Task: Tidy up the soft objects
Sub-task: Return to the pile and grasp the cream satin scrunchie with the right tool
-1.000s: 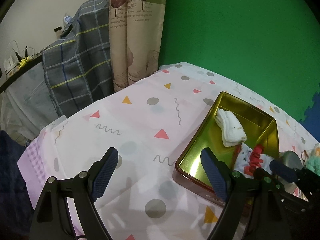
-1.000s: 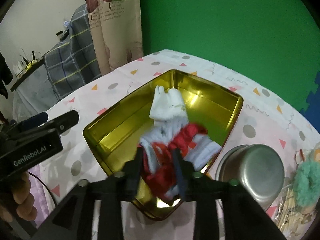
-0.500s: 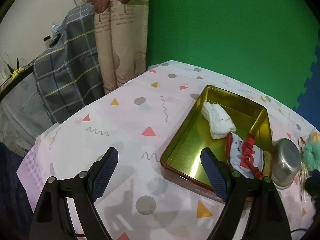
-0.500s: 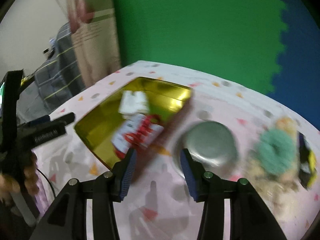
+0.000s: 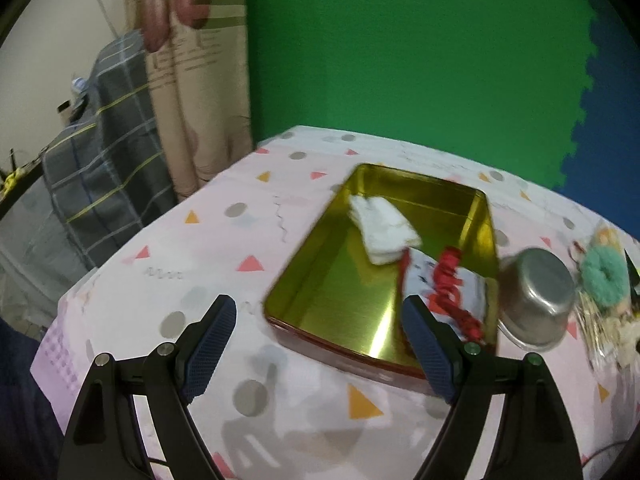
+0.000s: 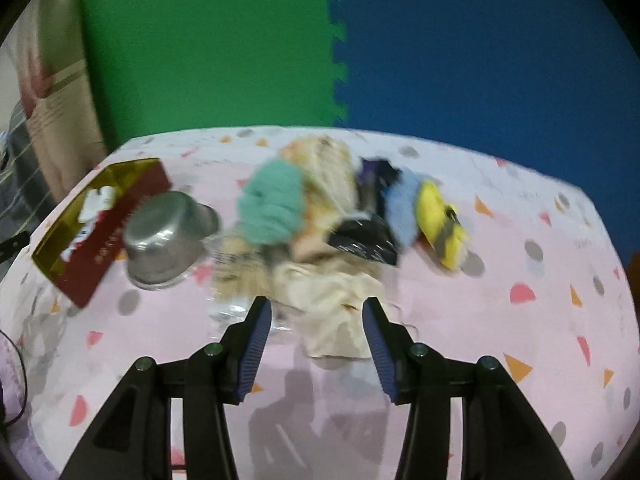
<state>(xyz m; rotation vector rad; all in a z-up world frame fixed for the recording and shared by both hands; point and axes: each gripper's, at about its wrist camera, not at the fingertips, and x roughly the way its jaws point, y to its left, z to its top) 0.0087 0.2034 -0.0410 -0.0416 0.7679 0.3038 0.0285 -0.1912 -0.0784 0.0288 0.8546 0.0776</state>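
Note:
A gold tin [image 5: 352,308] with red outer walls sits on the table; a white sock [image 5: 384,226] and a white-and-red sock [image 5: 444,288] lie inside it. The tin also shows in the right wrist view [image 6: 92,240]. My left gripper [image 5: 318,350] is open and empty, just in front of the tin's near edge. My right gripper [image 6: 316,340] is open and empty, above the near edge of a pile of soft things: a cream cloth [image 6: 332,300], a teal fluffy piece [image 6: 272,208], a black item [image 6: 364,236], a light blue piece [image 6: 402,208] and a yellow toy [image 6: 440,220].
An upturned steel bowl [image 5: 536,300] stands right of the tin, seen also in the right wrist view [image 6: 168,236]. The table wears a pink patterned cloth [image 5: 200,248]. Green and blue foam mats form the back wall. A plaid cloth [image 5: 100,160] and curtain hang at the left.
My right gripper let go of the white-and-red sock in the tin, opened, and swung right to the pile. My left gripper drew back slightly from the tin.

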